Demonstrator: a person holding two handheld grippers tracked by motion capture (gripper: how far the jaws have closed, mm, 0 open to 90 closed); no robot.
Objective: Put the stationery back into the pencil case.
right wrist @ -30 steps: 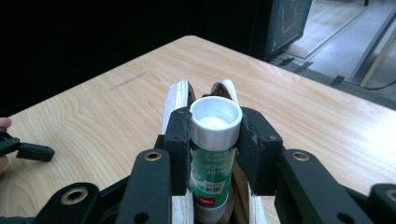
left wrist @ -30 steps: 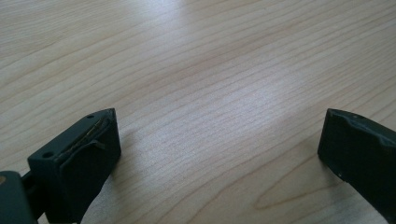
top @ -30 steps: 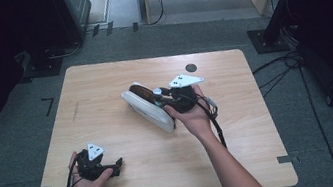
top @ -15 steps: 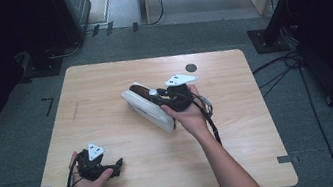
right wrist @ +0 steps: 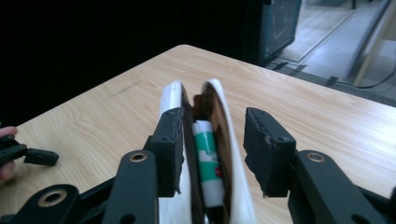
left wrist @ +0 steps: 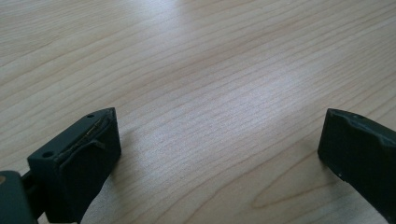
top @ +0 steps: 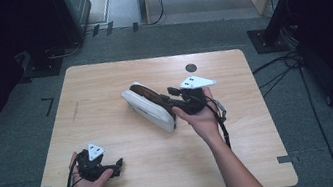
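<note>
White case [right wrist: 233,186] base cut off, green-white tube [right wrist: 207,163] partly hidden inside

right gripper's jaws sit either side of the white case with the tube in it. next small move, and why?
Probably close the right gripper on the white case. Its jaws straddle the case, one pad against the left shell, the other apart from the right shell. The green-and-white tube lies inside. The left gripper rests open, away near the table's front edge.
</note>
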